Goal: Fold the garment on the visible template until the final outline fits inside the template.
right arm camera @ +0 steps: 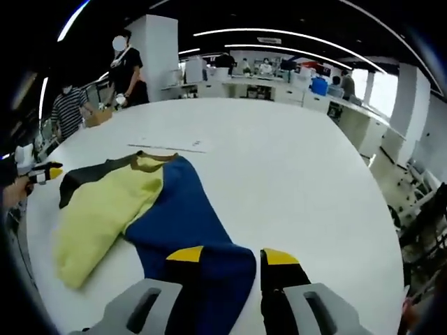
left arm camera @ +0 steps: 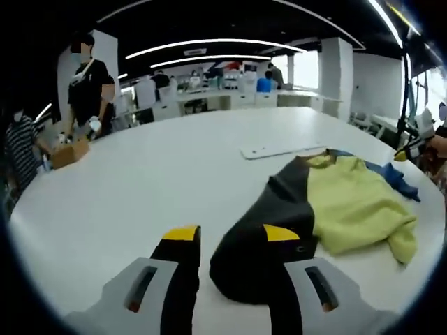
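On the white table (left arm camera: 140, 181), a three-colour garment (left arm camera: 349, 202) lies spread, with both grippers at its sleeve ends.

Jaws of the left gripper (left arm camera: 230, 241) stand apart over the dark sleeve (left arm camera: 258, 251), and those of the right gripper (right arm camera: 230, 259) stand apart over the blue sleeve (right arm camera: 188, 230); neither appears to grasp cloth yet. The flat white sheet (left arm camera: 279, 149) beyond the collar may be the template; I cannot tell. The risk I judge: pinching only one layer, so that the fold drags the yellow body (right arm camera: 105, 209) crooked and the outline spills outside.
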Demonstrator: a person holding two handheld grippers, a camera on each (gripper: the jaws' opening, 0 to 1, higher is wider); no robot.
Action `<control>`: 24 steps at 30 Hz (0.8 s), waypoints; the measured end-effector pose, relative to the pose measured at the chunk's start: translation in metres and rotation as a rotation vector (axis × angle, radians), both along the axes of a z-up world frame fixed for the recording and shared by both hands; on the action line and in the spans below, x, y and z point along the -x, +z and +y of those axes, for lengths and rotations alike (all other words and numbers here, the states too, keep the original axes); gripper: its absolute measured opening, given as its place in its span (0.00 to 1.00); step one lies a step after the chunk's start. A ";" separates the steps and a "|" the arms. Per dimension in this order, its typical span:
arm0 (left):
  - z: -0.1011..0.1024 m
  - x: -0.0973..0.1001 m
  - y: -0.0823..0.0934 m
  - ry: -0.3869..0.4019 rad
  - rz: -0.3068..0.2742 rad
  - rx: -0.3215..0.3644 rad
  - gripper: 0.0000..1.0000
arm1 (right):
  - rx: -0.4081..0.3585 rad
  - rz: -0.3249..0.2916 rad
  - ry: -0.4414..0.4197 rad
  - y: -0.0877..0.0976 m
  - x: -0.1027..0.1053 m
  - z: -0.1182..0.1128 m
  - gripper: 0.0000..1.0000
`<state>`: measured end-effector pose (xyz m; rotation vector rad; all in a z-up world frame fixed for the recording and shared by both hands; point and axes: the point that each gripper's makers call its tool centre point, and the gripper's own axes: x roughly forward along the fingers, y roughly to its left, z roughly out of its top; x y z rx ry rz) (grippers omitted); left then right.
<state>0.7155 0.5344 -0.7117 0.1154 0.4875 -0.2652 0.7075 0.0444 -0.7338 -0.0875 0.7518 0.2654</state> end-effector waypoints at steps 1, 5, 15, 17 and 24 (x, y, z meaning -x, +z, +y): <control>-0.002 0.001 0.001 -0.005 -0.003 0.008 0.37 | -0.011 0.000 0.004 0.002 0.003 0.002 0.33; -0.013 0.013 0.006 -0.042 -0.012 0.027 0.46 | -0.048 0.010 0.020 0.005 0.016 0.011 0.41; -0.037 0.044 0.011 -0.139 -0.015 0.031 0.58 | -0.049 0.048 0.050 0.001 0.052 0.017 0.53; -0.043 0.049 0.012 -0.154 -0.020 0.033 0.59 | -0.052 0.058 0.048 -0.001 0.058 0.016 0.53; -0.066 0.071 0.010 -0.203 -0.014 0.051 0.59 | -0.030 0.068 0.041 -0.006 0.075 0.006 0.53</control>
